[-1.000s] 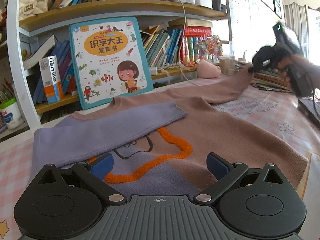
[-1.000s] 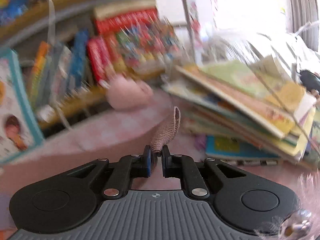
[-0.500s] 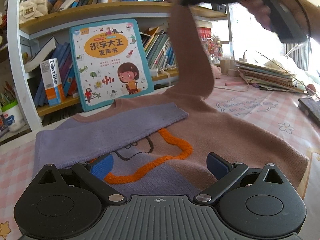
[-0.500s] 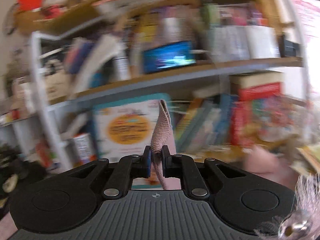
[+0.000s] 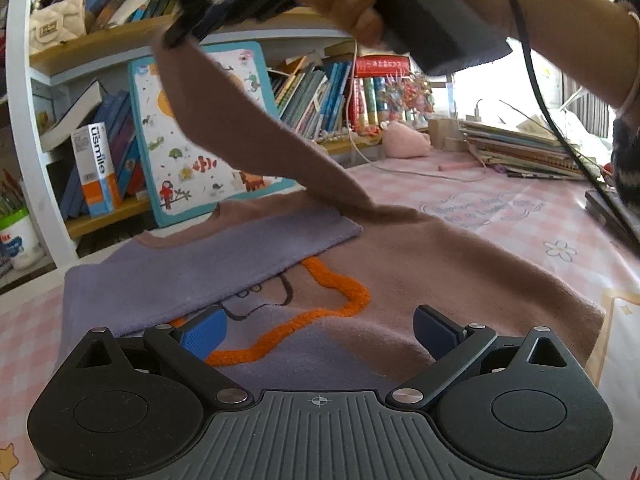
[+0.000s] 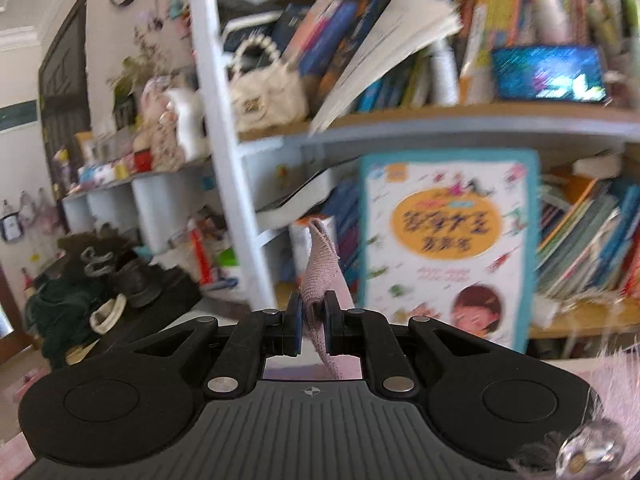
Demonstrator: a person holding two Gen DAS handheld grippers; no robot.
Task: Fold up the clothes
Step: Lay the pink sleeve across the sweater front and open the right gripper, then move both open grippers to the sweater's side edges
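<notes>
- One sweater (image 5: 440,264) lies flat beyond the left gripper (image 5: 318,330), whose two fingers are spread, holding nothing.
- Right gripper (image 6: 313,320): two fingers pinch one sleeve cuff (image 6: 320,264), lifted.

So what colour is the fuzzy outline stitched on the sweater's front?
Orange outline on the sweater; left wrist view shows it best.

Left wrist cam sits low over the counter (image 5: 500,216), looking across the sweater (image 5: 440,264) toward the bookshelf (image 5: 120,40), close to the cloth. Right wrist cam is up higher, facing the same bookshelf (image 6: 400,120) pretty much level and a bit blurry. Both catch the teal picture book (image 5: 188,168) (image 6: 448,240) and the white purse (image 5: 56,24) (image 6: 264,88).
</notes>
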